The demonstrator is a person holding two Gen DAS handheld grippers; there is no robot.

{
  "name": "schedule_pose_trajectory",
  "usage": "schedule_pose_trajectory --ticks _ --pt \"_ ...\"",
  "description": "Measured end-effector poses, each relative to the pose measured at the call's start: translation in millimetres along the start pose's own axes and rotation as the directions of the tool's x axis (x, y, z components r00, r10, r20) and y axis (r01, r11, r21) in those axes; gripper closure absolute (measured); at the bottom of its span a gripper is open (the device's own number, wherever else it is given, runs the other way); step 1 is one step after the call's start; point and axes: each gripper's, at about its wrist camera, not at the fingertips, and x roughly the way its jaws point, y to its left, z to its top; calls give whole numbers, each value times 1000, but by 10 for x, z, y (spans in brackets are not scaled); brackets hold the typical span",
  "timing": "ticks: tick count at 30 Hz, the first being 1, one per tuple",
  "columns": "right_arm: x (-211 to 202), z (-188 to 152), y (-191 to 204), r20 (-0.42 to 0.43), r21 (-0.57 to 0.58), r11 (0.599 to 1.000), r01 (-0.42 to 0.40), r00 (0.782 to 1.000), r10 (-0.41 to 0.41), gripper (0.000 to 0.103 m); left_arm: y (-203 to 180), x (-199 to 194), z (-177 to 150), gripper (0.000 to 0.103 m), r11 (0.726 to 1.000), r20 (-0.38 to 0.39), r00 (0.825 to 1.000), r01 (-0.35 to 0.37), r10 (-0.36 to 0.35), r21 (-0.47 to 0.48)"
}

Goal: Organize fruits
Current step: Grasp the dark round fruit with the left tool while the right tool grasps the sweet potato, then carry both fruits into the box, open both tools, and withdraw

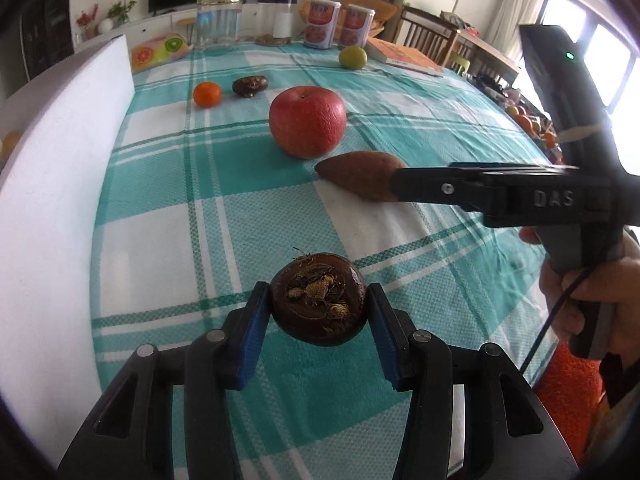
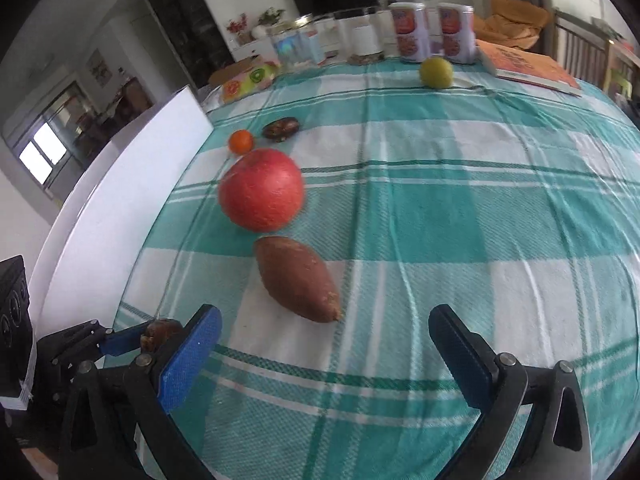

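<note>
My left gripper (image 1: 318,312) is shut on a dark brown water chestnut (image 1: 319,300) just above the checked cloth; it also shows in the right wrist view (image 2: 160,334). My right gripper (image 2: 324,344) is open and empty, just short of a sweet potato (image 2: 298,278). In the left wrist view the right gripper's fingers (image 1: 432,190) cover the sweet potato's (image 1: 356,172) near end. A red apple (image 1: 307,121) (image 2: 261,189), a small orange (image 1: 207,94) (image 2: 241,141), a second water chestnut (image 1: 249,85) (image 2: 281,128) and a green-yellow fruit (image 1: 353,57) (image 2: 436,73) lie farther back.
A white foam board (image 1: 60,160) (image 2: 120,208) stands along the table's left side. Jars (image 1: 219,20), two cans (image 1: 322,22) (image 2: 412,30), a book (image 1: 404,56) (image 2: 528,66) and a fruit-print plate (image 1: 156,52) line the far edge.
</note>
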Motion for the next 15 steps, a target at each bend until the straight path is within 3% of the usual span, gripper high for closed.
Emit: schedule_pose_trajectory --ticks 4,6,9,12,13,15 --pt "407 249 259 -189 -161 985 62 978 -92 28 -3 -183 -70 53 999 4 1000 31 -31 -12" --pt "497 260 252 -248 -178 979 96 959 -139 58 -1 -292 -93 53 999 15 999 42 -42 -13" --pt "360 190 172 -238 -146 985 88 964 -121 60 19 -457 -132 53 998 37 997 65 -64 -18" --pt "118 -17 -124 -181 84 994 -64 980 78 60 49 -568 -189 53 994 42 994 106 -104 -40" --pt "50 -132 -247 -149 187 973 -136 975 165 60 65 -586 -211 53 991 36 992 126 -124 -54" --pt "-54 -405 -440 -64 363 889 -280 944 323 60 93 -636 -246 53 981 24 985 172 -170 -87"
